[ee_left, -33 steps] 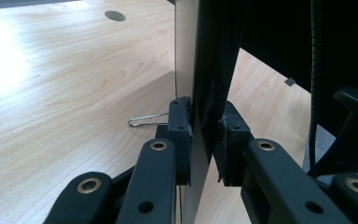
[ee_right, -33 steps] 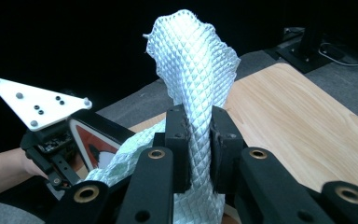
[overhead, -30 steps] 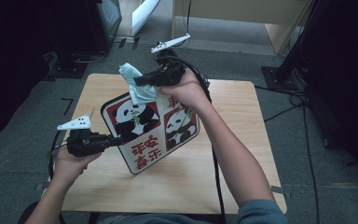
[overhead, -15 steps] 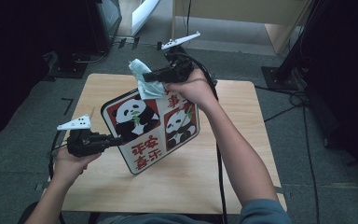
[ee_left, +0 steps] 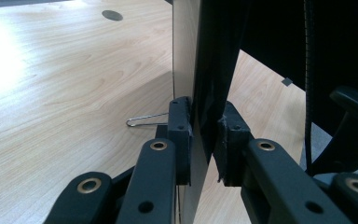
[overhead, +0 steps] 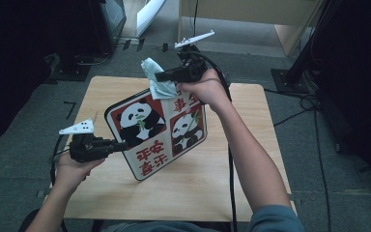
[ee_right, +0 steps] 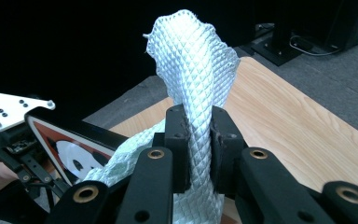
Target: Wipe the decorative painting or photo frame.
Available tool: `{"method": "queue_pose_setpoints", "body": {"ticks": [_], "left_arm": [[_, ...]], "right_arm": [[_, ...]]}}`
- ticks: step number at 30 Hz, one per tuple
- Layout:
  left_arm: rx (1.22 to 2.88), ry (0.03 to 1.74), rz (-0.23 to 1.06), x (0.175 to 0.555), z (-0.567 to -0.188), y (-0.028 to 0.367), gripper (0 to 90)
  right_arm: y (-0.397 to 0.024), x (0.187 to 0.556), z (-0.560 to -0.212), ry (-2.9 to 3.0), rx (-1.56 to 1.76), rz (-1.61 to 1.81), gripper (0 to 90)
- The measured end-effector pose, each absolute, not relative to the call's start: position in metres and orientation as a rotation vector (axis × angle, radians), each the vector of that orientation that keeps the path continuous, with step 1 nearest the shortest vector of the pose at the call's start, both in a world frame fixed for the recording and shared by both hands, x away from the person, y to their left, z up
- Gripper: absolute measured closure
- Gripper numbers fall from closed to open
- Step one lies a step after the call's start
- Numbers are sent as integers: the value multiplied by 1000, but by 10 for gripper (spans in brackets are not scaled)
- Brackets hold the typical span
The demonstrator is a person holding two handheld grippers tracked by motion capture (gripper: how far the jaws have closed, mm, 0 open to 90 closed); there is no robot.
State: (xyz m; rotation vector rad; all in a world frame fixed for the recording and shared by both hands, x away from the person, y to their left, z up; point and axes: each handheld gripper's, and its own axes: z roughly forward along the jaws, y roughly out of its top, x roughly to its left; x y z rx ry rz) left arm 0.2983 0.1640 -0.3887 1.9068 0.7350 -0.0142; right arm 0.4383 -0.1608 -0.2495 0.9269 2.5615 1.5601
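Left gripper [overhead: 121,145]: holds the panda board [overhead: 157,133] by its edge.
Right gripper [overhead: 160,76]: holds a pale cloth [overhead: 155,83] on the board's top.
Table [overhead: 232,159]: light wood.

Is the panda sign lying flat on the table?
No, the panda sign is tilted up off the table, clamped at its edge by the left gripper.

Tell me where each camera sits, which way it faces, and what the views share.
High view: above the person's side, looking forward and down on the table; both forearms enter from below, left gripper clamping the panda sign, right gripper holding the cloth.
Left gripper view: rides the left gripper, looking along jaws shut on the sign's edge.
Right gripper view: rides the right gripper, jaws shut on the cloth.
Shared: the sign and wooden table appear in all three.
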Motion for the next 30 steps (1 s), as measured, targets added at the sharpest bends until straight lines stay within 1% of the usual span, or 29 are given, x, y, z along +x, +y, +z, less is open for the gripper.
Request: {"method": "queue_pose_setpoints", "body": {"ticks": [30], "left_arm": [[1907, 736, -14, 299, -389, 164, 794]], "right_arm": [[-195, 454, -248, 2493, 1033, 1513, 799]]}}
